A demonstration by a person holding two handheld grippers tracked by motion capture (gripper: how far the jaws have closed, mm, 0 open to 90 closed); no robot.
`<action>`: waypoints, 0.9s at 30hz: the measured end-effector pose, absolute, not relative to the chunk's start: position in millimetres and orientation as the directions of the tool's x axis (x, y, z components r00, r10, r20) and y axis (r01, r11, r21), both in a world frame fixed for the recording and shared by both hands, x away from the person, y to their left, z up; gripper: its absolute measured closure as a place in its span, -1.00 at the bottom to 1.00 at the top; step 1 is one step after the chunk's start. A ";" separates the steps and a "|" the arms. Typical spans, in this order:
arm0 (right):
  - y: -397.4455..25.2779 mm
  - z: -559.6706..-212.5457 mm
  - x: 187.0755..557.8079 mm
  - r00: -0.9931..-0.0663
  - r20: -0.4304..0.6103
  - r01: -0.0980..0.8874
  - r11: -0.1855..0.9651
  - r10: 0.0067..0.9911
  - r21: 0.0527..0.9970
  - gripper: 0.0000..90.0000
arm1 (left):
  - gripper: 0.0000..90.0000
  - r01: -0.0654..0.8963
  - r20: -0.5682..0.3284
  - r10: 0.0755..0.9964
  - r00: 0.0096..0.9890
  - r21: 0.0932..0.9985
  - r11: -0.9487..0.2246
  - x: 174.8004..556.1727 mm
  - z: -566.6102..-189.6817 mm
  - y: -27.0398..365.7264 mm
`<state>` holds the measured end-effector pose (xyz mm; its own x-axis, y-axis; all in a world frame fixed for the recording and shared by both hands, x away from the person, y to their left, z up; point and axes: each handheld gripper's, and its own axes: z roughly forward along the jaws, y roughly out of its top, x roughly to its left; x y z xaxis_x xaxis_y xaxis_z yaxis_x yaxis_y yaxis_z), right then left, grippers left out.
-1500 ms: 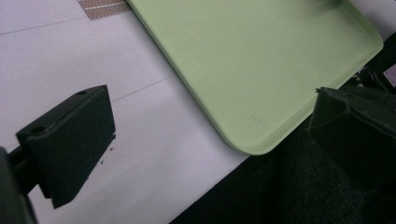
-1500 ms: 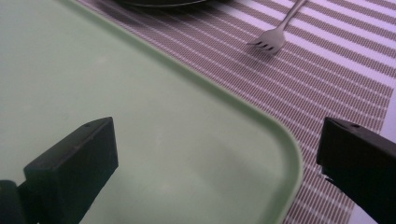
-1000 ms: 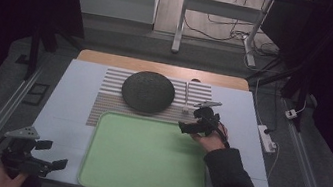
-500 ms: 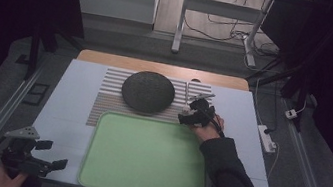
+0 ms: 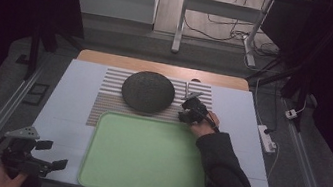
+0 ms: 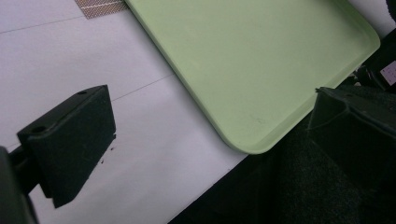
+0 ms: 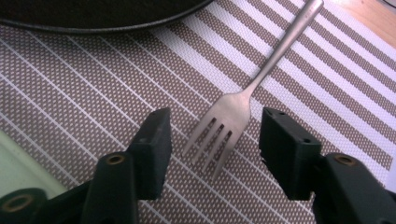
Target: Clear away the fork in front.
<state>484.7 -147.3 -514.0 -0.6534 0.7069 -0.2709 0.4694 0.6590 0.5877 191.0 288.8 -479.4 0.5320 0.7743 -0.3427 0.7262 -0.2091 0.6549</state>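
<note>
Moving forward across the striped placemat (image 5: 113,96) over the past second, the right tongs (image 7: 214,135) now sit low over a metal fork (image 7: 243,100), jaws spread wide with the tines between them and neither jaw touching the metal. That fork lies flat on the brown-and-white mat, its handle running away from the tongs toward the wooden far edge of the bench (image 5: 163,68), its tines pointing back at the person. In the high view the right tongs (image 5: 191,108) hover at the mat's right end, just beside a dark round dish (image 5: 148,91) that rests on the same mat; the dish's rim (image 7: 107,21) crosses the top of the right gripper view. Nearer the person, a pale green tray (image 5: 144,156) lies on the white bench surface, its far edge touching the mat. Well apart from all this, the left tongs (image 5: 46,155) have not moved, held at the near left corner of the bench beside the tray (image 6: 252,60), jaws wide apart with nothing between them.
</note>
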 end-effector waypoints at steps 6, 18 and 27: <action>-147.6 -513.1 486.3 -0.669 -0.252 0.477 0.663 0.700 0.576 0.40 | -0.97 0.726 -0.342 0.774 0.533 0.655 -0.210 190.9 -479.3 288.7; -154.1 -508.5 480.0 -0.658 -0.335 0.442 0.706 0.674 0.553 0.97 | -0.97 0.724 -0.340 0.774 0.535 0.656 -0.213 190.8 -479.2 288.4; -156.4 -501.7 477.4 -0.651 -0.322 0.439 0.688 0.687 0.578 0.99 | -0.99 0.720 -0.341 0.770 0.539 0.661 -0.211 190.4 -479.0 288.9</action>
